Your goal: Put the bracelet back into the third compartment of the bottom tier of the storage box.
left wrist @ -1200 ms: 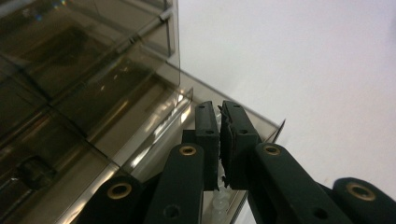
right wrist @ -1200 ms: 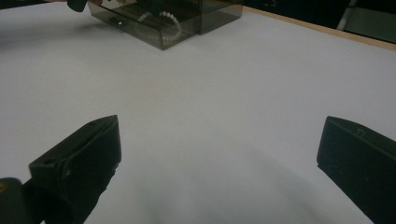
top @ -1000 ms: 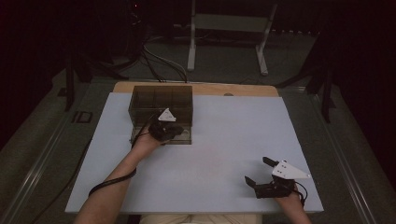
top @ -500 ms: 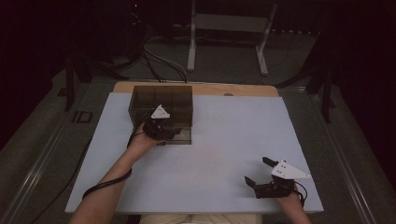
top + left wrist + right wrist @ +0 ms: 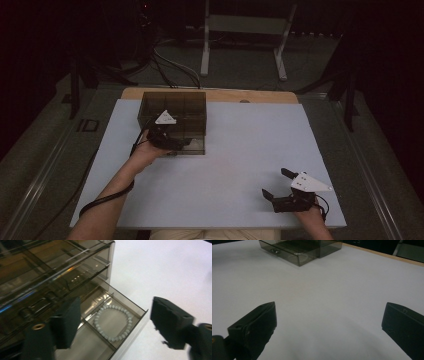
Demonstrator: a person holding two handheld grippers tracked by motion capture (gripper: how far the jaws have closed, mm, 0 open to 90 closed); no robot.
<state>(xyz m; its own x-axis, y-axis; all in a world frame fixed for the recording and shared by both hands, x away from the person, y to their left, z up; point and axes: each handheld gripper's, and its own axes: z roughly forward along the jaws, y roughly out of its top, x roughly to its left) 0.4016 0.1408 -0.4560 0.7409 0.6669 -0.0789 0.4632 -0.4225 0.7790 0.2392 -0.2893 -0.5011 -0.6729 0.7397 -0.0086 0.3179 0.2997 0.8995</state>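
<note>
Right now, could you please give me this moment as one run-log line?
left claw: just opened, empty | bead bracelet: in open drawer | right claw: open, idle on table

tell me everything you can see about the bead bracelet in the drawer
The pale round-bead bracelet is a closed ring of small, glossy, whitish-grey beads. It lies flat on the floor of the pulled-out bottom drawer of the smoky transparent plastic drawer box, in the compartment nearest the drawer's front wall. The left gripper hovers above with jaws apart, not touching it.
</note>
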